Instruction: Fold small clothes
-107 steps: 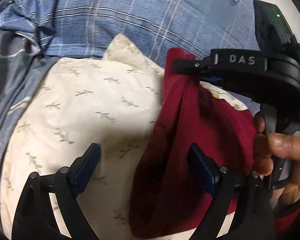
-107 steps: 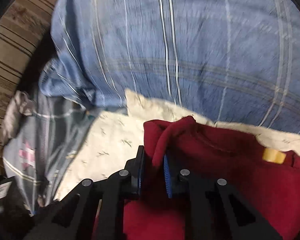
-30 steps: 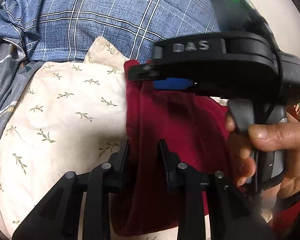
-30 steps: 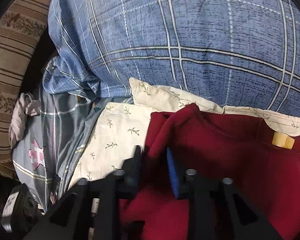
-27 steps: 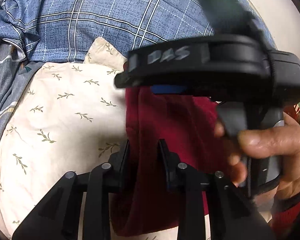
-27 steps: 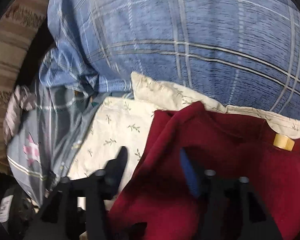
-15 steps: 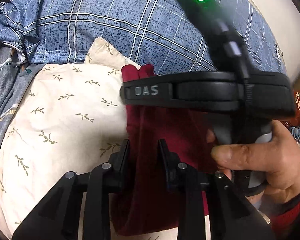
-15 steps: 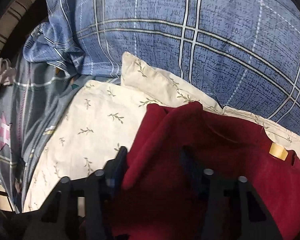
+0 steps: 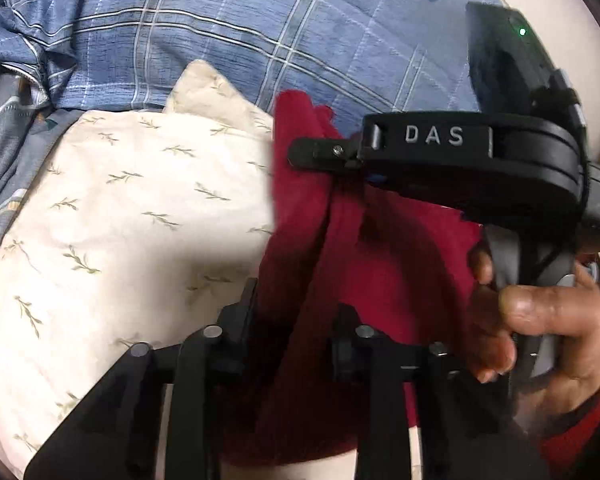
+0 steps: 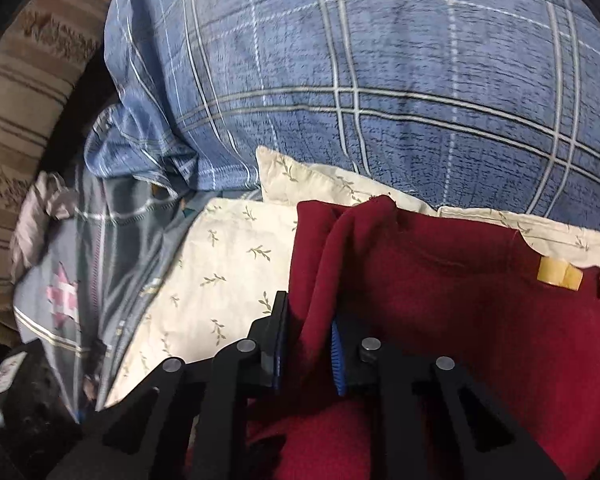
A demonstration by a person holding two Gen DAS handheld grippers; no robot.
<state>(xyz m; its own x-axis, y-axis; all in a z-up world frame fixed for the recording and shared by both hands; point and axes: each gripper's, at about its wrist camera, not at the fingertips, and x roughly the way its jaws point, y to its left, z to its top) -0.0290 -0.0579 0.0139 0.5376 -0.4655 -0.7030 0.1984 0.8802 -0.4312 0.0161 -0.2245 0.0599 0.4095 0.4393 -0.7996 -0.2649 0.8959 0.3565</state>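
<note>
Now, garment: a dark red garment [image 10: 460, 300] lay on a cream pillow with a leaf print [image 9: 140, 208], its left edge gathered into a raised fold.
Label: a small yellow tag [image 10: 559, 274] sat at the neckline on the red cloth, toward the right of the right wrist view.
Left gripper: the left gripper [image 9: 296, 320] was clamped on the near part of the red fold, the cloth bunched between its narrowed jaws.
Right gripper: the right gripper [image 10: 308, 340] had just been closing; its blue pads [image 10: 337, 354] pressed on the fold of red cloth between them. In the left wrist view it reached in from the right, its tip at the far top corner of the fold.
Hand: a hand [image 9: 540, 328] gripped the right gripper's handle, a red sleeve at the wrist.
Bedding: a blue plaid cover [image 10: 380, 80] rose behind the pillow; a grey quilt with a pink star [image 10: 68, 292] lay to the left.
</note>
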